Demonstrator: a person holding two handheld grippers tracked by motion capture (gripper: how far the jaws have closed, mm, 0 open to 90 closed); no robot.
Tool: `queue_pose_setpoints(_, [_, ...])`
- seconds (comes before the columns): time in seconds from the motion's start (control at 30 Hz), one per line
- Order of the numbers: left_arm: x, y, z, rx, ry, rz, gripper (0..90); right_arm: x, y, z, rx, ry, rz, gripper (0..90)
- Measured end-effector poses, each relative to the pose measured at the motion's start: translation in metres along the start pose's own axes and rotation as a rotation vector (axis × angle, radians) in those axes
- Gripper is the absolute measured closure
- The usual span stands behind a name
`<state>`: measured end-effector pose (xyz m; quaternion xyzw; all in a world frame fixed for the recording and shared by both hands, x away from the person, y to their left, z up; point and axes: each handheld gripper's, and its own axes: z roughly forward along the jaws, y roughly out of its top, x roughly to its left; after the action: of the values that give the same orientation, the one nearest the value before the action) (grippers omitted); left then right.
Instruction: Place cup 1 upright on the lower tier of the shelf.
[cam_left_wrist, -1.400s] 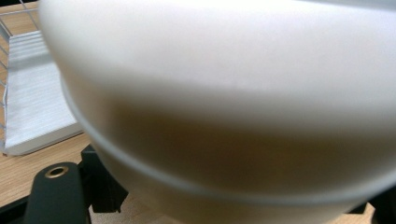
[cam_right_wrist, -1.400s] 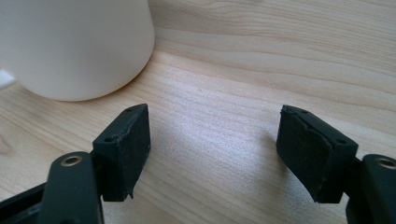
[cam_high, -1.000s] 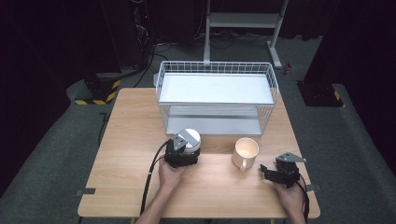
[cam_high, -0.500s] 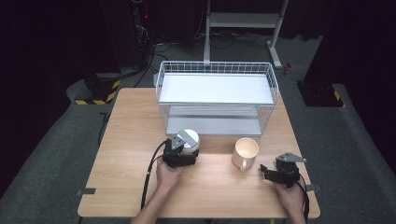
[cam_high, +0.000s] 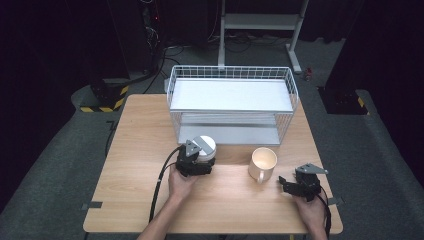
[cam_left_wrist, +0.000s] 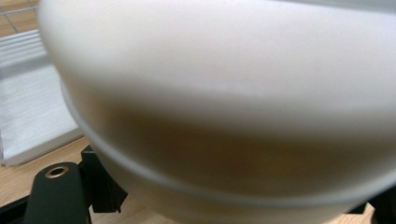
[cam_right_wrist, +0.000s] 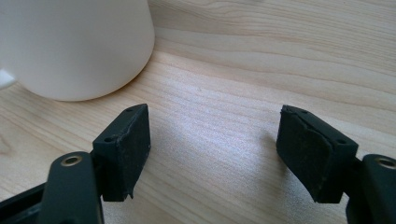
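White bowl (cam_high: 204, 147), upside-down, smooth, round.

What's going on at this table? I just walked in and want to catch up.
A person works at a wooden table with a gripper in each hand. The left gripper is right up against a white bowl that seems to lie upside down in front of a wire rack; the bowl sits between its jaws, though the grip itself is hidden. The right gripper rests open on the table, close to a cream mug, holding nothing.
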<state>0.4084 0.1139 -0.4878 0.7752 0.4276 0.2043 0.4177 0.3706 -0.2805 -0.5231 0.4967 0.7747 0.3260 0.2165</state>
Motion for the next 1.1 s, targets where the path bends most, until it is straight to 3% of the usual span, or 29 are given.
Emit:
queue_pose_setpoints(0.13, [0.004, 0.004, 0.001, -0.013, -0.01, -0.026, 19.0, 0.0, 0.0, 0.0, -0.001, 0.0, -0.002, 26.2])
queue_pose_setpoints(0.3, [0.009, 0.01, 0.005, -0.007, 0.001, -0.024, 19.0, 0.0, 0.0, 0.0, 0.0, 0.001, 0.0, 26.1])
queue_pose_setpoints(0.4, [0.012, 0.013, 0.006, -0.026, -0.005, -0.044, 19.0, 0.0, 0.0, 0.0, -0.001, 0.001, -0.002, 26.2])
queue_pose_setpoints(0.6, [0.019, 0.021, 0.011, -0.016, 0.008, -0.043, 19.0, 0.0, 0.0, 0.0, -0.001, 0.001, -0.002, 26.2])
queue_pose_setpoints(0.7, [0.022, 0.024, 0.012, -0.023, 0.009, -0.063, 19.0, 0.0, 0.0, 0.0, -0.001, 0.001, -0.002, 26.1])
queue_pose_setpoints(0.87, [0.026, 0.03, 0.017, -0.02, 0.031, -0.044, 19.0, 0.0, 0.0, 0.0, 0.001, 0.001, 0.001, 26.1])
queue_pose_setpoints(1.1, [0.031, 0.038, 0.027, -0.022, 0.05, -0.051, 19.1, 0.0, 0.0, 0.0, 0.001, 0.001, 0.001, 26.1])
